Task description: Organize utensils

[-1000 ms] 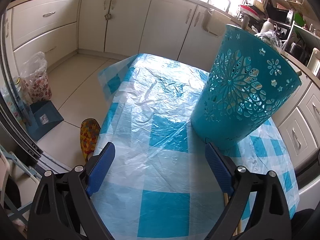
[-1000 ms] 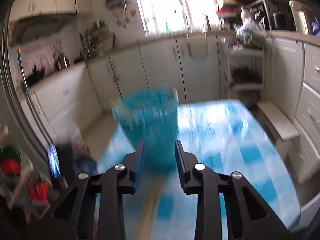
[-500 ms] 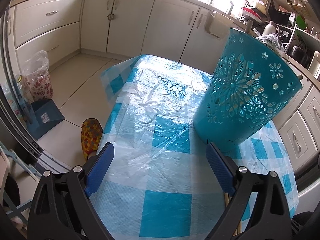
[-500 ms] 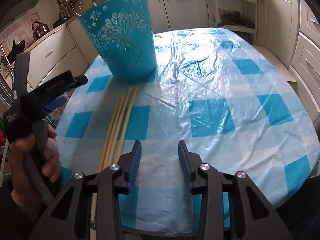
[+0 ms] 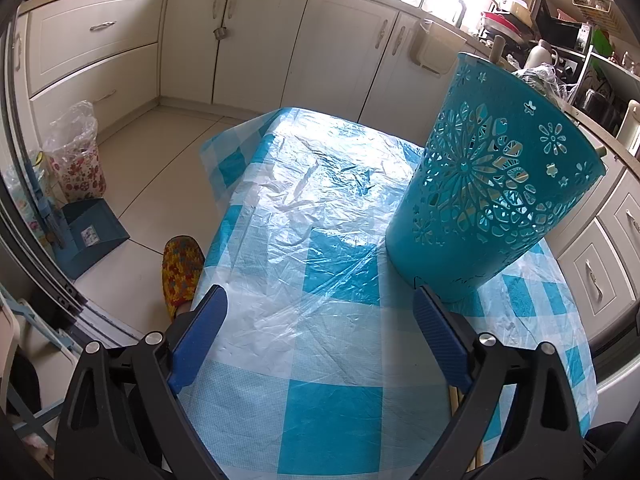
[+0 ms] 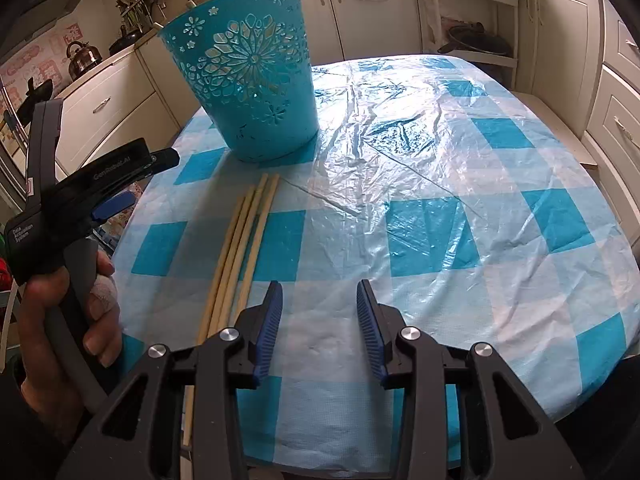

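**Sticks on the table, both grippers empty**

Cabinets (image 5: 328, 40) line the far wall in the left wrist view, with a cluttered counter (image 5: 560, 36) at the upper right. On the floor to the left stand a flowered bag (image 5: 78, 168) and a blue dustpan (image 5: 90, 236), and a patterned slipper (image 5: 180, 268) shows just past the table edge. The table (image 5: 320, 412) carries a blue-and-white checked cloth under clear plastic. A teal cut-out basket (image 5: 492, 196) stands upright on the right part of it, with a wooden end (image 5: 497, 46) rising above its far rim. The left gripper (image 5: 320, 340) hangs over the cloth with its jaws wide apart and nothing between them. The basket's base sits just beyond the right finger (image 5: 440, 340). Ends of the sticks (image 5: 454, 400) peek out from behind that finger at the lower right.

In the right wrist view the same basket (image 6: 248, 76) stands at the far left of the table (image 6: 480, 280), in front of cabinets (image 6: 116, 108) and a kettle (image 6: 82, 58) on the counter. A shelf unit (image 6: 472, 28) stands beyond the table's far end. A hand (image 6: 60, 320) at the left edge holds the left gripper (image 6: 120, 184) above the table's left rim. The sticks (image 6: 244, 240), a bundle of about four pale wooden ones, lie flat side by side on the cloth, running from just short of the basket toward the camera. The right gripper (image 6: 320, 312) is partly spread and holds nothing, only bare cloth between its jaws. The sticks pass just left of its left finger (image 6: 270, 328) and run under the gripper's body.
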`<state>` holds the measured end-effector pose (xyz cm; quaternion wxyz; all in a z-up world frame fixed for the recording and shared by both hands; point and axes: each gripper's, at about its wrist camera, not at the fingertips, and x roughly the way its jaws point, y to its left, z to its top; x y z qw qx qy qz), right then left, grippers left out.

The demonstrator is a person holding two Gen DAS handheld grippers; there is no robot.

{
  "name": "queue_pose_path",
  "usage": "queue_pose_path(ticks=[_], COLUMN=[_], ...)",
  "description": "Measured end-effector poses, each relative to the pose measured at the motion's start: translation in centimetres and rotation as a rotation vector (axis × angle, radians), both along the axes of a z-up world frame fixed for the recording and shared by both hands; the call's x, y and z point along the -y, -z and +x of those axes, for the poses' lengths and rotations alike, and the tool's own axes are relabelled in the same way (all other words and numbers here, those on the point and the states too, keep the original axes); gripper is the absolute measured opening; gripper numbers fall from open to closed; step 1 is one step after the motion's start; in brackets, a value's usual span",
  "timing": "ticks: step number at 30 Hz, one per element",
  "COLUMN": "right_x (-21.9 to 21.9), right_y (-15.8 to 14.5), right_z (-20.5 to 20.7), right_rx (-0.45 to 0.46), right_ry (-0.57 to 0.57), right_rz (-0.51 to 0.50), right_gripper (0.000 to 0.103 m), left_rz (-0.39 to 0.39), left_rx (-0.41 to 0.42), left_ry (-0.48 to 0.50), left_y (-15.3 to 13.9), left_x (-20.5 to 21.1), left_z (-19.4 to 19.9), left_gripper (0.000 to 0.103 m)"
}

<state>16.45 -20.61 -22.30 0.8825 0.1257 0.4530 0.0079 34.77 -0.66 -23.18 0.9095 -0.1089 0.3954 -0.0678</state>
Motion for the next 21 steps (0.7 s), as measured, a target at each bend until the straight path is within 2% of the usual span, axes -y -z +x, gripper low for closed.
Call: queue_pose_path(ticks=[9,16,21], right_x=[-0.1,-0.3,-1.2], right_y=[-0.1,0.0,0.1], right_z=[0.0,0.9,1.9], right_rx=[0.002,0.01,0.017], right_ry=[-0.001,-0.011,-0.04], right_rz=[-0.004,0.018,0.01], right_gripper=[0.039,0.039,0.039], left_rz=[-0.005,-0.066,-0.06], left_rx=[0.002,-0.028,-0.028], left_ry=[0.0,-0.024,-0.025], left_y=[0.0,0.5,0.5], left_x=[-0.1,-1.3,-1.2], left_z=[-0.1,0.0,0.0], left_gripper=[0.09,0.09,0.09])
